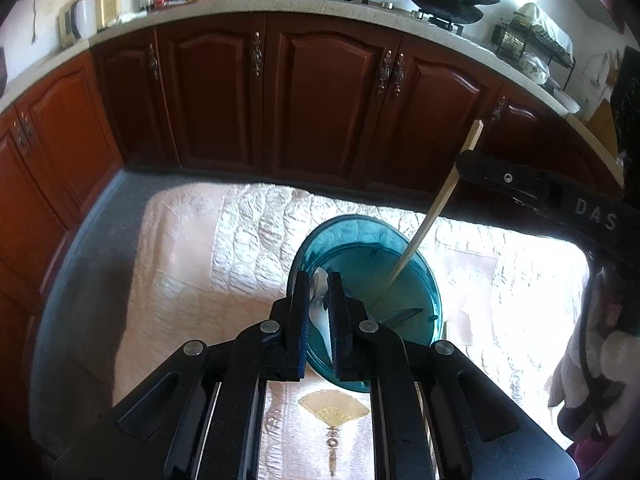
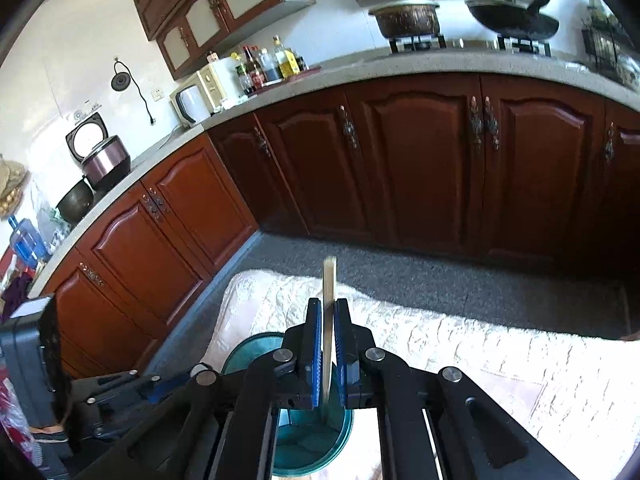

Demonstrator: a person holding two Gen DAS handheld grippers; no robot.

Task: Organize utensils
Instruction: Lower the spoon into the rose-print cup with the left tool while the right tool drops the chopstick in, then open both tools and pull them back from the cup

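A teal translucent cup (image 1: 360,280) stands on a white quilted cloth (image 1: 224,248). My left gripper (image 1: 320,280) is shut on a white spoon (image 1: 320,308) at the cup's near rim. My right gripper (image 2: 328,308) is shut on pale wooden chopsticks (image 2: 329,300), held upright over the cup (image 2: 316,436). In the left wrist view the chopsticks (image 1: 436,208) slant from the right gripper's black finger (image 1: 520,184) down into the cup. A dark utensil (image 1: 404,316) lies inside the cup.
Red-brown kitchen cabinets (image 1: 280,100) stand beyond a strip of grey floor (image 2: 440,276). The worktop (image 1: 248,4) holds bottles, a pot and a wok. A cloth-covered shape (image 1: 588,360) is at the right edge. The left gripper's body (image 2: 120,392) shows at lower left in the right wrist view.
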